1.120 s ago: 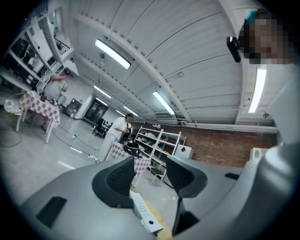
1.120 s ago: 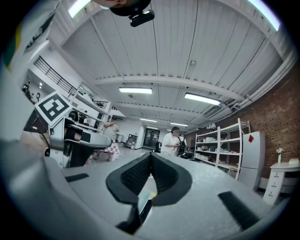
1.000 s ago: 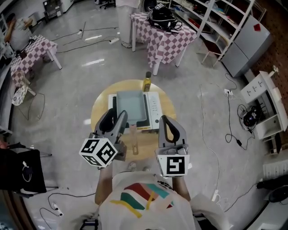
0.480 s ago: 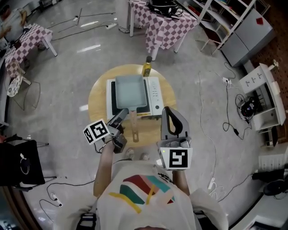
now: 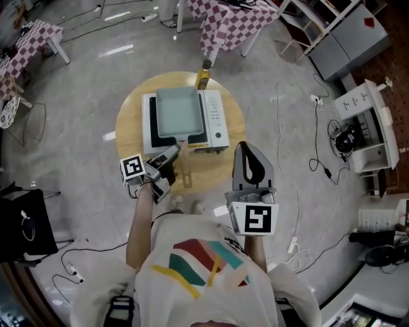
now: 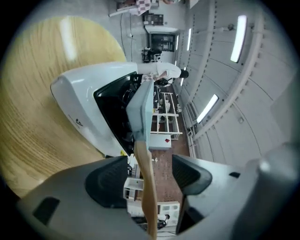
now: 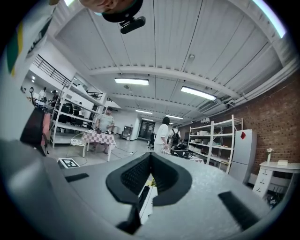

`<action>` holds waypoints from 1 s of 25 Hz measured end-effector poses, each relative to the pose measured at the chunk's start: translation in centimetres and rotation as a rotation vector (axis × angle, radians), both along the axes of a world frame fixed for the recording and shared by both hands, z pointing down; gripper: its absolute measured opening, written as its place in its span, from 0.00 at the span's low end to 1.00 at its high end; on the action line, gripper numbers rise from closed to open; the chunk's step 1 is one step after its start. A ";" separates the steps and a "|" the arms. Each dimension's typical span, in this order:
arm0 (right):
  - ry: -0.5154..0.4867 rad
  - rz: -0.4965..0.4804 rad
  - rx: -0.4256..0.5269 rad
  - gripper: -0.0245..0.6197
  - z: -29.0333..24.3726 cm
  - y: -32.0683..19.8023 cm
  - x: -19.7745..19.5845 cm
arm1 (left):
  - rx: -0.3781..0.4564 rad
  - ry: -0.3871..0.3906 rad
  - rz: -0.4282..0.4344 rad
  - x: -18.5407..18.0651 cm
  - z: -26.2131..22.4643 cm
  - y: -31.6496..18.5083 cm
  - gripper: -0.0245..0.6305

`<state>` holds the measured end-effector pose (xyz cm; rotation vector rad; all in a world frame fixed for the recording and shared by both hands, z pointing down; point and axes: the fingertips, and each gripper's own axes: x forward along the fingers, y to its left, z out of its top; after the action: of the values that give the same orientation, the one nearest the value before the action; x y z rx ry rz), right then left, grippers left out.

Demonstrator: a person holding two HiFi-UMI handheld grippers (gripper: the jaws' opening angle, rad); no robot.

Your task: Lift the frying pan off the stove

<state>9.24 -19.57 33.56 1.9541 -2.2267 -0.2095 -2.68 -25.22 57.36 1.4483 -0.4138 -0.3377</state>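
Note:
A pale blue rectangular frying pan (image 5: pixel 176 112) sits on the white stove (image 5: pixel 215 121) on a round wooden table (image 5: pixel 128 124). Its wooden handle (image 5: pixel 185 169) points toward me. My left gripper (image 5: pixel 172 153), rolled on its side, reaches in at the handle. In the left gripper view the handle (image 6: pixel 142 154) runs between the jaws of the left gripper (image 6: pixel 150 171), which are opening, with a gap on each side; the pan (image 6: pixel 143 105) and stove (image 6: pixel 84 108) lie ahead. My right gripper (image 5: pixel 248 150) hangs shut over the table's near right edge, holding nothing, its jaws together in its own view (image 7: pixel 150 161).
A yellow oil bottle (image 5: pixel 203 76) stands at the table's far edge behind the stove. Checkered tables (image 5: pixel 223 19), white shelves (image 5: pixel 370 121) and floor cables (image 5: pixel 287 140) surround the round table. People stand far off in the right gripper view.
My left gripper has dropped from beside the right one, rolled on its side and reached forward to the pan's handle. The right gripper stayed close to my body.

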 end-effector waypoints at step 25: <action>0.036 -0.098 -0.071 0.04 2.8 0.9 -2.1 | -0.055 0.096 0.512 8.1 0.2 3.3 0.09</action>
<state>7.12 -18.64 36.37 1.7931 -2.2770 -0.1736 5.42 -21.90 57.51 1.4220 0.0320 0.0179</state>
